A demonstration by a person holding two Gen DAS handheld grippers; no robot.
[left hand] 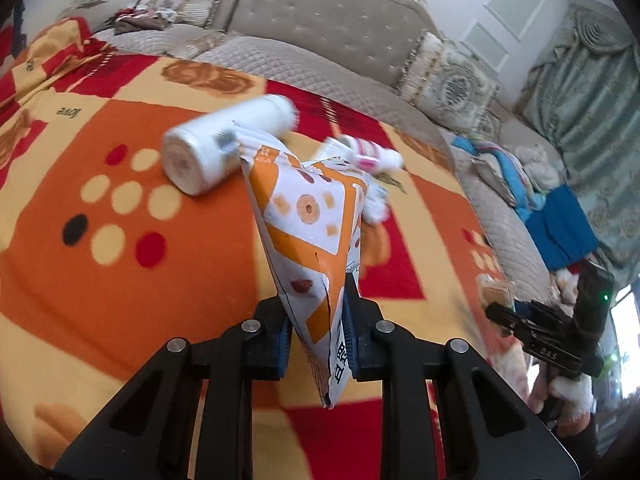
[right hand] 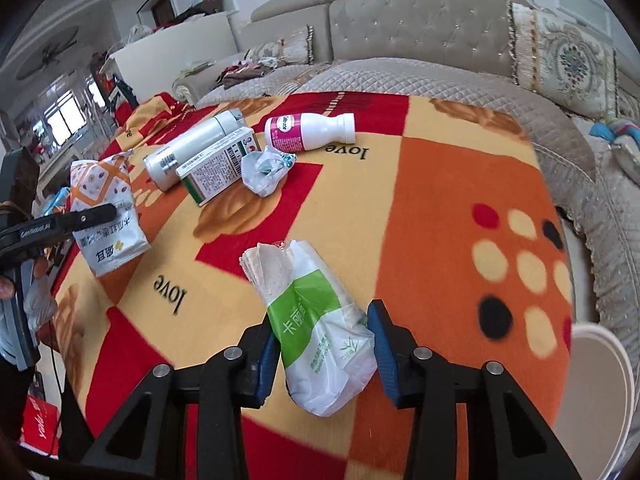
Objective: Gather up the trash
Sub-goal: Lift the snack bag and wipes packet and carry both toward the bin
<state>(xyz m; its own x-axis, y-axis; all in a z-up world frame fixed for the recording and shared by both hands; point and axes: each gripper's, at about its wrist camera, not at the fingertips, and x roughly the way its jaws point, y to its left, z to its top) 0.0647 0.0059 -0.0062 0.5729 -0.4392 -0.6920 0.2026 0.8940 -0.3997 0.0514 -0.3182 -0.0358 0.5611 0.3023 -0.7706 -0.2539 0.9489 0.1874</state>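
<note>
Left gripper (left hand: 316,332) has its jaws clamped on the lower part of an orange-and-white snack bag (left hand: 308,216), which sticks up between the blue pads, lifted off the blanket (left hand: 120,264). Right gripper (right hand: 322,344) jaws pinch a white-and-green tissue pack (right hand: 320,320) at its bagged end; the tissue end pokes forward past the jaws. Left on the blanket-covered tabletop: a white cylinder bottle (right hand: 188,148), a green-edged carton (right hand: 218,168) beside it, a crumpled wrapper (right hand: 266,170) touching the carton, and a pink-labelled bottle (right hand: 308,130) lying on its side farther back. Grey sofa (right hand: 400,20) behind.
</note>
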